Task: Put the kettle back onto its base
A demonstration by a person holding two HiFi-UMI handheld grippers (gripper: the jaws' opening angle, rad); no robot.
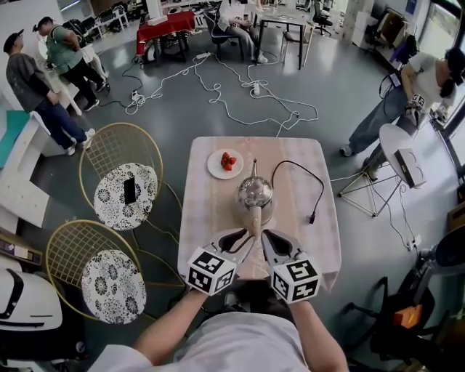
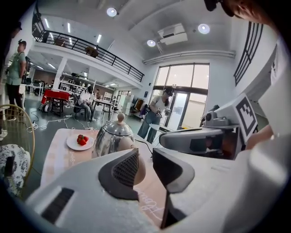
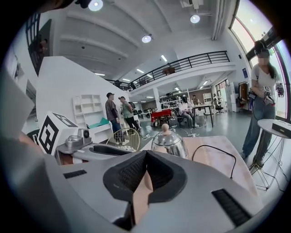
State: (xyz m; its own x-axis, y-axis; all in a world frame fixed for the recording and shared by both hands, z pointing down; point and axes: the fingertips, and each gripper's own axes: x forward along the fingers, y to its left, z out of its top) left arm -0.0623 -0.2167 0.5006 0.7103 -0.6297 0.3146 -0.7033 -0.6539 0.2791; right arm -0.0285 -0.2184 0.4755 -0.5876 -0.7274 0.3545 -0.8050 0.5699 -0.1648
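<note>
Steel kettle (image 1: 255, 193), strawberry plate (image 1: 214, 165) beyond, black cord (image 1: 312, 216) beside; right hand-held gripper (image 3: 145, 159) tight on its handle (image 1: 254, 221), left hand-held gripper (image 2: 145, 157) spread.

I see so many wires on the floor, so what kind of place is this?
Probably a big open workshop or lab hall, not a home: long cables snake over the grey floor, people sit at desks at the far end, and a railed balcony runs along an upper level.

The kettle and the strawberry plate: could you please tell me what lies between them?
Nothing but bare table; the head view shows the kettle and plate standing apart.
</note>
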